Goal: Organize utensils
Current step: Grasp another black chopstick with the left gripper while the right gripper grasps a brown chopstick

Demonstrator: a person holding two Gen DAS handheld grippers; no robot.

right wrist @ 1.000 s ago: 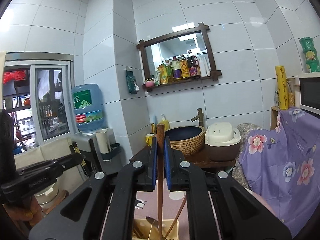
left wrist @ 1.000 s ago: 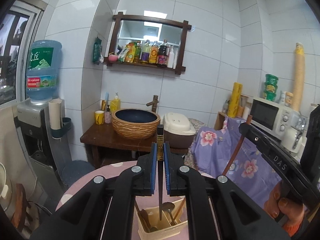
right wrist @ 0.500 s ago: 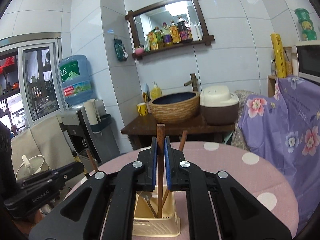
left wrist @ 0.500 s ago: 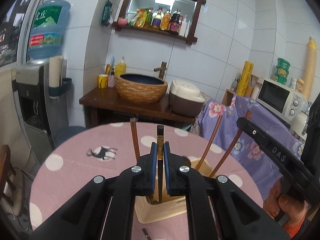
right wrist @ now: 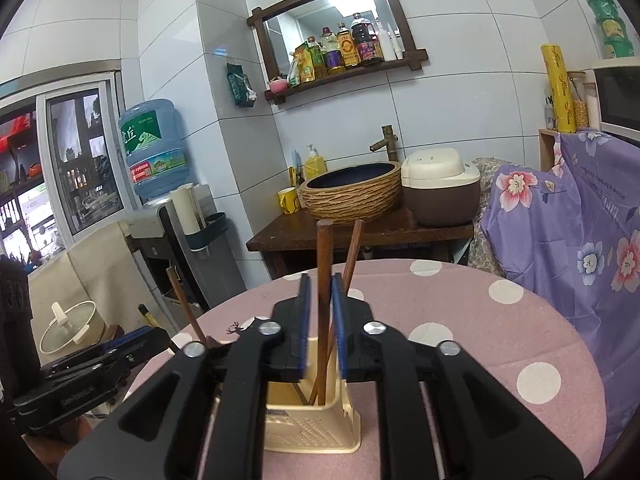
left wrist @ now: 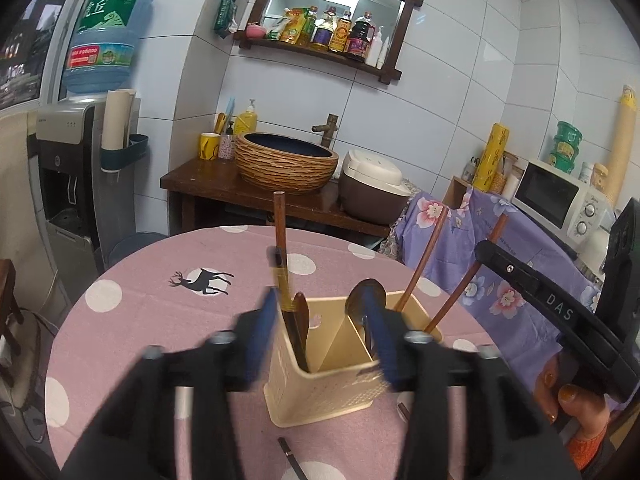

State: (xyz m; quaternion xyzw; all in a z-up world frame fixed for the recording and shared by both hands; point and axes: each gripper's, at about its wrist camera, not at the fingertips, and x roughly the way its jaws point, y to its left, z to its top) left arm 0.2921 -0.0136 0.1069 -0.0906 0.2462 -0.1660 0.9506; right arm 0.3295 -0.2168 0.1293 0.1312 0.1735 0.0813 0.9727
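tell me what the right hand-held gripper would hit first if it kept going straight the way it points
Most likely the brown chopstick standing between the right hand-held gripper, whose jaws have just been opening. Right behind it comes the cream utensil holder that the chopstick stands in. Depth is hard to judge in this fisheye view.

A round table (left wrist: 132, 320) covered in a pink cloth with white polka dots and a small black deer silhouette (left wrist: 202, 280) printed on it. A cream plastic utensil caddy (left wrist: 320, 392) with perforated sides stands directly on the cloth, near the table's front edge. Just in front of the caddy, one thin dark chopstick (left wrist: 292, 458) lies flat on the cloth. Beside the caddy's right corner, a small dark item (left wrist: 403, 410) rests on the cloth, too hidden to identify.
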